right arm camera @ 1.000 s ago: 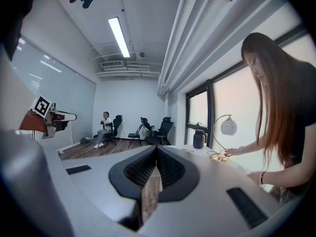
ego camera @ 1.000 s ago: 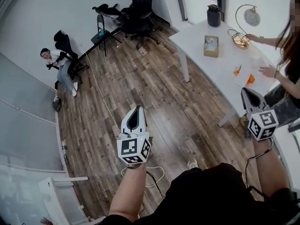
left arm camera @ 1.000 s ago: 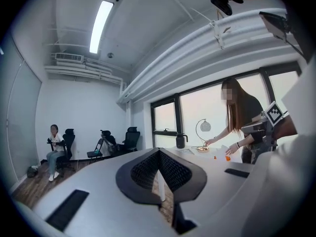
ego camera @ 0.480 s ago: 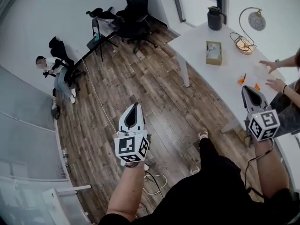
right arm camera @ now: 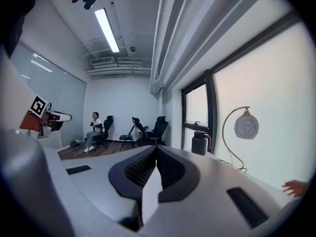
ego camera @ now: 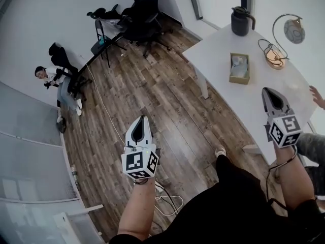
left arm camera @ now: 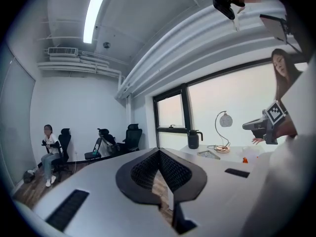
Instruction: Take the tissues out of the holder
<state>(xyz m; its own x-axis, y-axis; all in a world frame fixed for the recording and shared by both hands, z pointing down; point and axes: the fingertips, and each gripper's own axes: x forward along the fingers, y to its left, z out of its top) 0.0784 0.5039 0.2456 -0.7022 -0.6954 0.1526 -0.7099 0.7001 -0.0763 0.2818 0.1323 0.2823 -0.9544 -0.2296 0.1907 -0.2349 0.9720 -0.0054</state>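
The tissue holder (ego camera: 239, 68) is a shallow wooden box with pale tissues in it. It lies on the white table (ego camera: 223, 85) at the upper right of the head view. My right gripper (ego camera: 266, 91) is shut with nothing in it and hovers over the table's near part, short of the holder. My left gripper (ego camera: 141, 119) is shut too, empty, out over the wooden floor far to the left of the table. In the left gripper view the jaws (left arm camera: 159, 152) meet at their tips, with the holder (left arm camera: 209, 154) small in the distance. The right gripper view shows its jaws (right arm camera: 157, 150) closed.
A black kettle (ego camera: 241, 21) and a round-shade lamp (ego camera: 292, 30) stand at the table's far end. Another person's hand (ego camera: 318, 95) reaches in at the right edge. A seated person (ego camera: 44, 76), black office chairs (ego camera: 142, 8) and a floor cable (ego camera: 109, 105) are at the left.
The view has swung so that the table and holder sit lower and nearer. The other person's hands have drawn back from the table to the right edge. Both grippers stay shut.
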